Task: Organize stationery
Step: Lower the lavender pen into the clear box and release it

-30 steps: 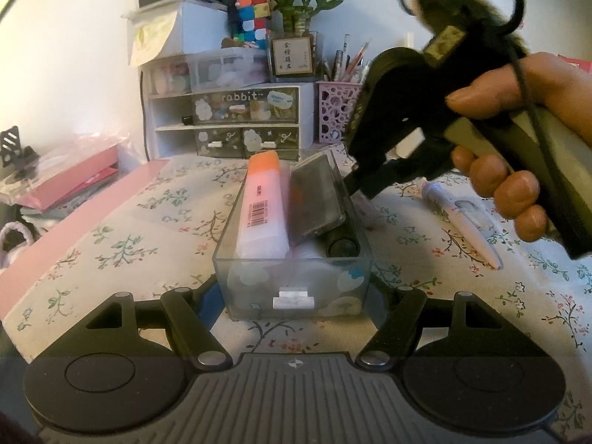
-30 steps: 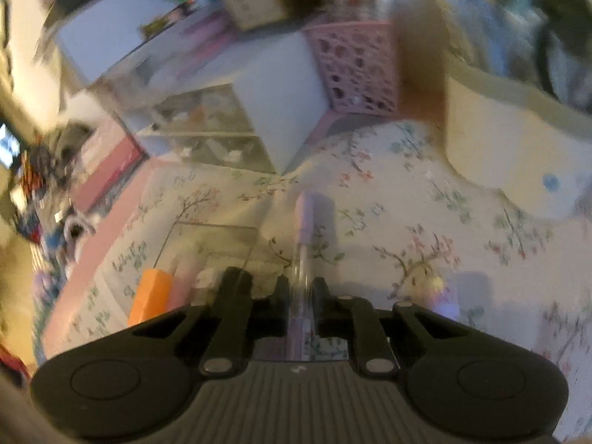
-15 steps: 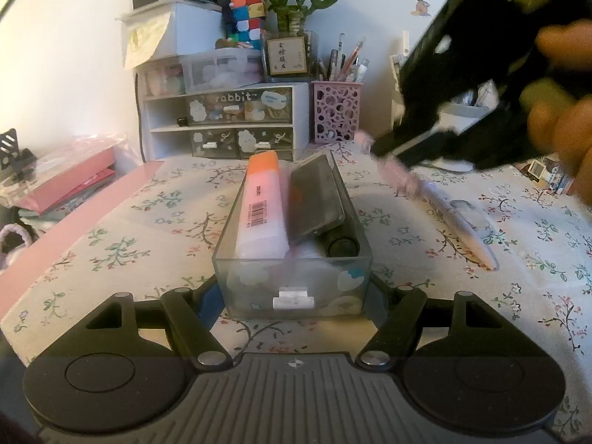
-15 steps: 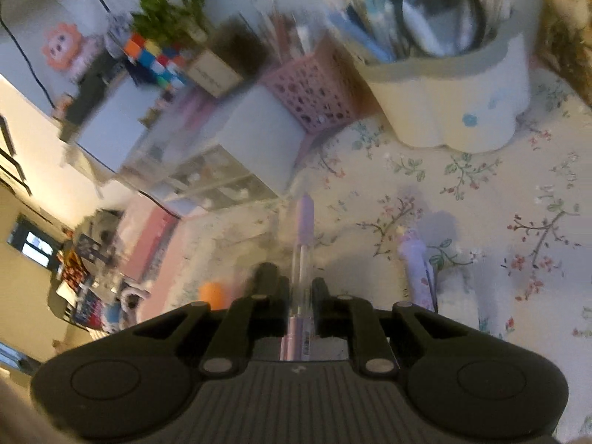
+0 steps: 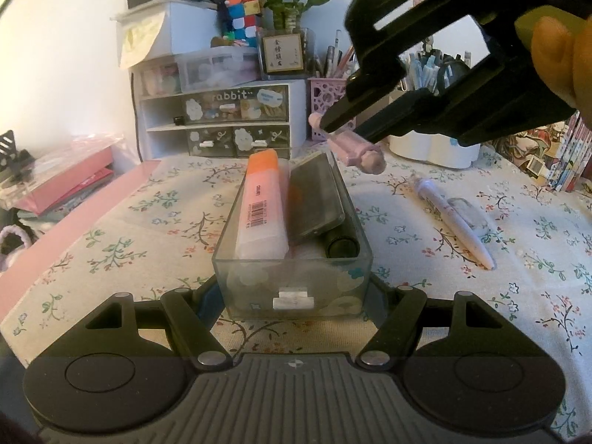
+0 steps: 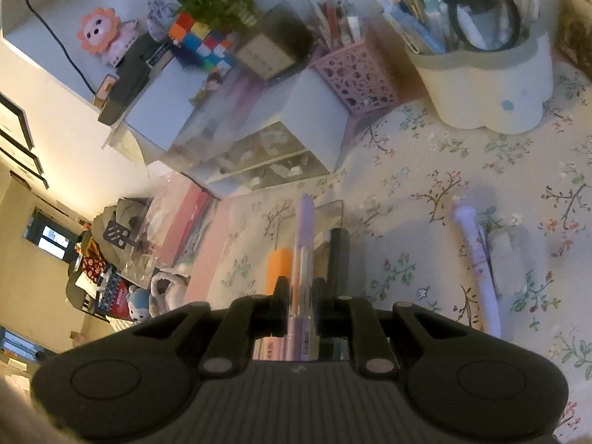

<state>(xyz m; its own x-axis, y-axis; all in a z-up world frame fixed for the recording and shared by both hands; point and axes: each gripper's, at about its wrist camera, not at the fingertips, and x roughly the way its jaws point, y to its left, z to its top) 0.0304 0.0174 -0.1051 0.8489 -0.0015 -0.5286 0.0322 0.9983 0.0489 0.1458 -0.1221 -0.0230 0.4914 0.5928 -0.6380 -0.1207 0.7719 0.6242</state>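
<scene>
A clear plastic drawer box (image 5: pixel 292 281) sits on the floral cloth, held between the fingers of my left gripper (image 5: pixel 292 292). It holds an orange highlighter (image 5: pixel 261 199), a dark flat case (image 5: pixel 314 196) and a black marker (image 5: pixel 342 246). My right gripper (image 5: pixel 347 131) is shut on a purple pen (image 5: pixel 351 148) and holds it in the air above the far end of the box. The pen also shows in the right wrist view (image 6: pixel 303 259), between the right gripper (image 6: pixel 301 288) fingers. A second pale purple pen (image 5: pixel 449 218) lies on the cloth to the right.
A white rabbit drawer unit (image 5: pixel 222 122), a pink mesh pen holder (image 5: pixel 325 103) and a white flower-shaped pen pot (image 5: pixel 433 148) stand at the back. Pink folders (image 5: pixel 70 185) lie at the left. Books (image 5: pixel 566 159) stand at the far right.
My right gripper has lifted and swung the purple pen up and back from beside the box to above its far end. The left gripper and box have not moved.
</scene>
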